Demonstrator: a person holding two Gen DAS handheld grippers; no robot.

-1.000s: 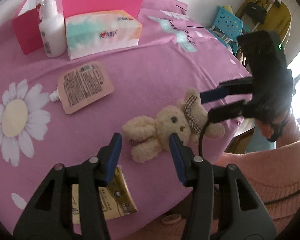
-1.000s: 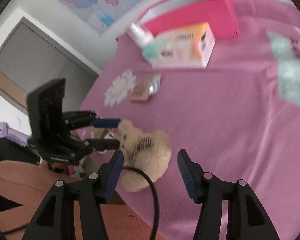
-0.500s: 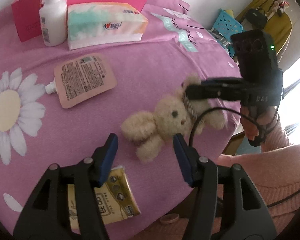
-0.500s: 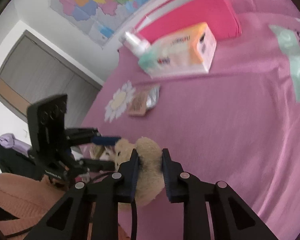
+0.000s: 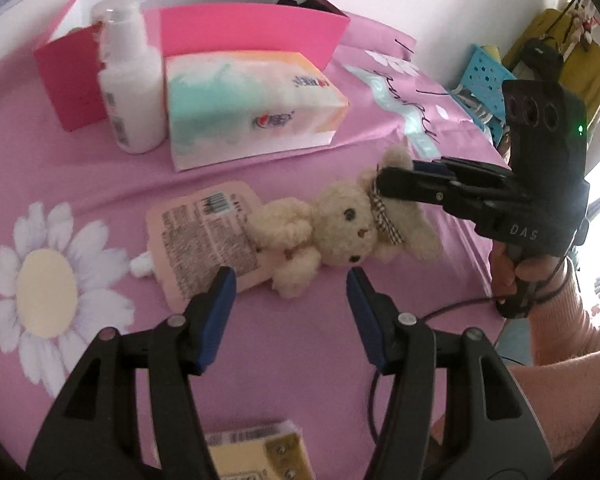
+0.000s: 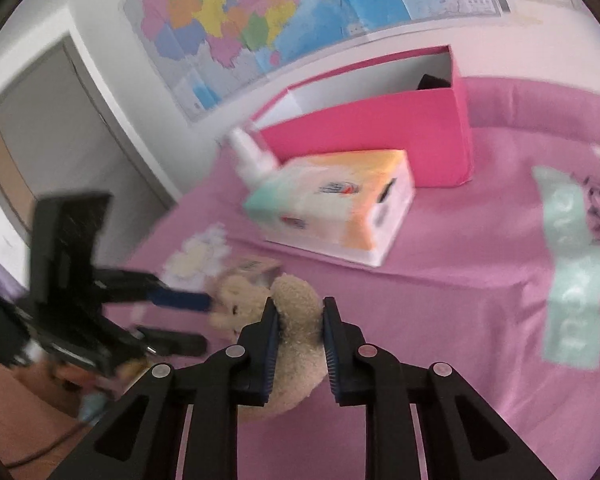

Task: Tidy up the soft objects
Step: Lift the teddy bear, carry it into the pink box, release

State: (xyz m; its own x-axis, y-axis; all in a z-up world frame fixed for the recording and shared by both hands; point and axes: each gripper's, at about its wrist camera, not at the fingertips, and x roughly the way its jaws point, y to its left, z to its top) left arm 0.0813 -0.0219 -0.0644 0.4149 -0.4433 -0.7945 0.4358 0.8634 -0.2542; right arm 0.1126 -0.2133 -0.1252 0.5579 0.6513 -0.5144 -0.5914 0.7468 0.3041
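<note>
On the pink cloth (image 5: 300,184) lies a cream bunny (image 5: 340,228), between my two grippers. My right gripper (image 6: 298,312) is clamped on one of its ears; both blue pads press into the plush there. From the left camera I see the same gripper come from the right side, its fingers meeting at the checked bow near the ear. My left gripper (image 5: 290,280) has its jaws apart, and nothing is between them. It hangs just in front of the bunny, not touching it. The bunny's feet lie over the edge of a flat pouch (image 5: 208,240) with printed text. Behind them stands a tissue pack (image 5: 252,108), and a white bottle (image 5: 130,92) is just beside it on the left. A pink box (image 5: 252,36), open at the top, is behind both. Near my left gripper, at the bottom edge, lies a yellow packet (image 5: 260,456). I cannot tell whether the bunny's body is lifted or rests on the cloth.
</note>
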